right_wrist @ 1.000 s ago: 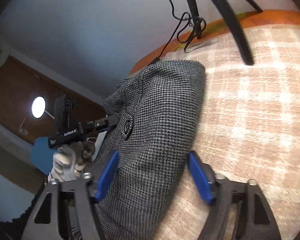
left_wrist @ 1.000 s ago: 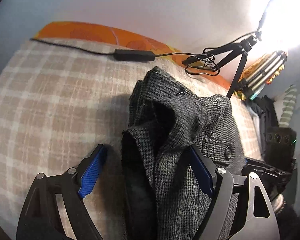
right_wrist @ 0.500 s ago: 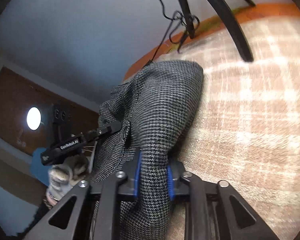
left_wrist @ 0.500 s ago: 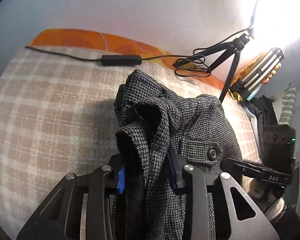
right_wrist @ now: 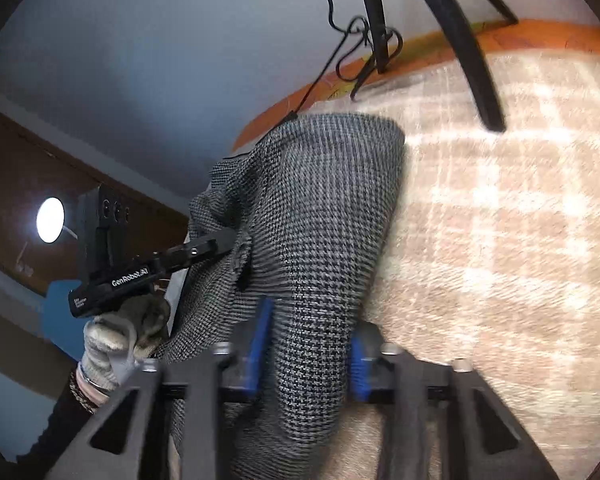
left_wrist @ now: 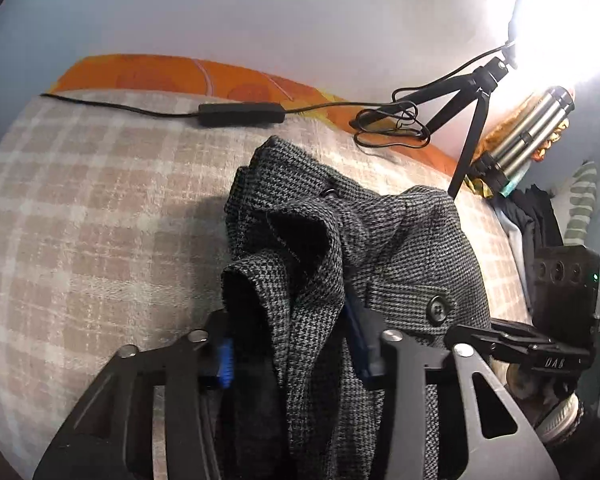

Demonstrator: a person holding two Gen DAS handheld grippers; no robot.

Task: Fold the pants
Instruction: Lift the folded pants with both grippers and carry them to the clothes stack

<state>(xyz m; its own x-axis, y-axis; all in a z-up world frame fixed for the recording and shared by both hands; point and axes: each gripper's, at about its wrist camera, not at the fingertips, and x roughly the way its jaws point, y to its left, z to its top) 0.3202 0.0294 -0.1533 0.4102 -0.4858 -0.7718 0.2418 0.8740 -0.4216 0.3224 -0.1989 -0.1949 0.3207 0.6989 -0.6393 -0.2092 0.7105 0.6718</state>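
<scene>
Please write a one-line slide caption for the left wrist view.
Left gripper, jaws opening, around bunched grey houndstooth pants on a checked blanket.

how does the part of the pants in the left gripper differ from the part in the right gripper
The left gripper has a crumpled, bunched fold of the pants between its fingers, near a black button. The right gripper has a smoother, rounded fold between its fingers, lying beside the checked bedcover. Both grippers' jaws are opening slightly, with the same grey houndstooth cloth between the blue pads.

The pants (left_wrist: 400,248) are coarse woven houndstooth cloth; the checked blanket (left_wrist: 80,200) looks rough, matt.
</scene>
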